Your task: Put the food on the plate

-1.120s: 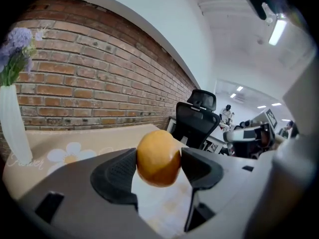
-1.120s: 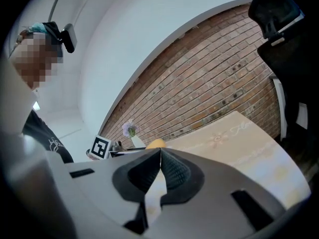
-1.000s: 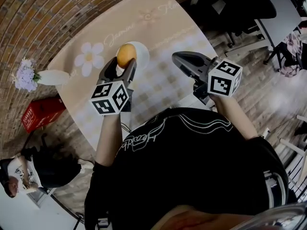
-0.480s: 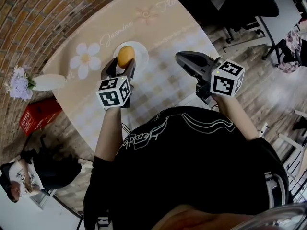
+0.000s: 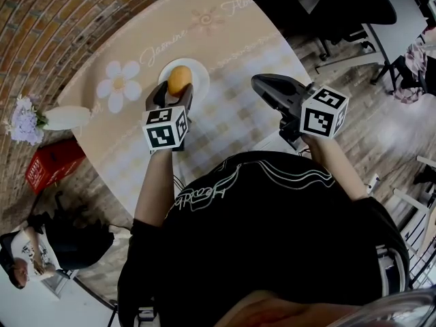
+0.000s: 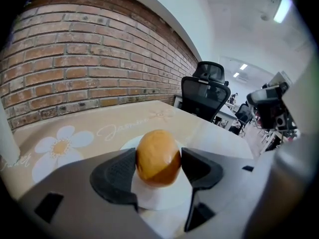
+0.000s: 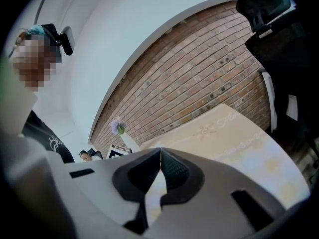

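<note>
A round golden bread roll (image 5: 179,79) sits between the jaws of my left gripper (image 5: 172,92), just above a small white plate (image 5: 198,70) on the beige tablecloth. In the left gripper view both dark pads touch the sides of the roll (image 6: 158,156), and the plate (image 6: 164,199) shows right beneath it; that gripper (image 6: 158,164) is shut on the roll. My right gripper (image 5: 256,82) hovers over the table's right side, apart from the plate. Its jaws meet at the tips with nothing between them, as the right gripper view (image 7: 160,151) shows.
A white vase (image 5: 67,118) with purple flowers lies toward the table's left end, near a daisy print (image 5: 117,87). A red box (image 5: 51,163) stands on the floor below it. Black office chairs (image 5: 320,12) stand past the table's right edge. A person (image 5: 27,247) is at lower left.
The left gripper with the roll has shifted slightly, so the roll now sits nearer the plate's middle. The right gripper has hardly moved.
</note>
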The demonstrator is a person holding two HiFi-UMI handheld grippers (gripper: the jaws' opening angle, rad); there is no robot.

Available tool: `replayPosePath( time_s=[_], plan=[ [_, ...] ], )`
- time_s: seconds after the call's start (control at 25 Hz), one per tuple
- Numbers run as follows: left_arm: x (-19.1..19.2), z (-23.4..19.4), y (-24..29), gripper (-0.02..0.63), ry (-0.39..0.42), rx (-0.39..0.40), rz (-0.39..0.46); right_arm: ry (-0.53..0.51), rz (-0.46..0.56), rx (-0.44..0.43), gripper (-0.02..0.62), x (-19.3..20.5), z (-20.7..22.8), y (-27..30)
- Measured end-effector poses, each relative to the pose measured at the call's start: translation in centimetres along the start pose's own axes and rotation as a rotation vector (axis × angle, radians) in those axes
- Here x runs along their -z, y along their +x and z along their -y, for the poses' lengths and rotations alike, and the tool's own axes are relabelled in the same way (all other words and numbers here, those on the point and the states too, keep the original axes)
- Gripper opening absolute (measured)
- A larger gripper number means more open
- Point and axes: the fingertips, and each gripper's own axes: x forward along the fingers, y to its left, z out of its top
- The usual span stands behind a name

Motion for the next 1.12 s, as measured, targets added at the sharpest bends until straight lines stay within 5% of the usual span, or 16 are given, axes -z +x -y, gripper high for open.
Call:
replayPosePath(
  time_s=[0.72, 1.12],
  plan=[
    [-0.5, 0.7, -1.0, 0.31, 0.024, -0.018, 0.038, -0.031, -0.027, 0.021, -0.003, 0.7, 0.0, -1.5],
    [-4.9, 3.1, -8.0, 0.298, -0.135, 0.08, 0.195, -0.083, 0.007, -0.06, -0.003, -0.2, -3.2, -2.5]
  ],
)
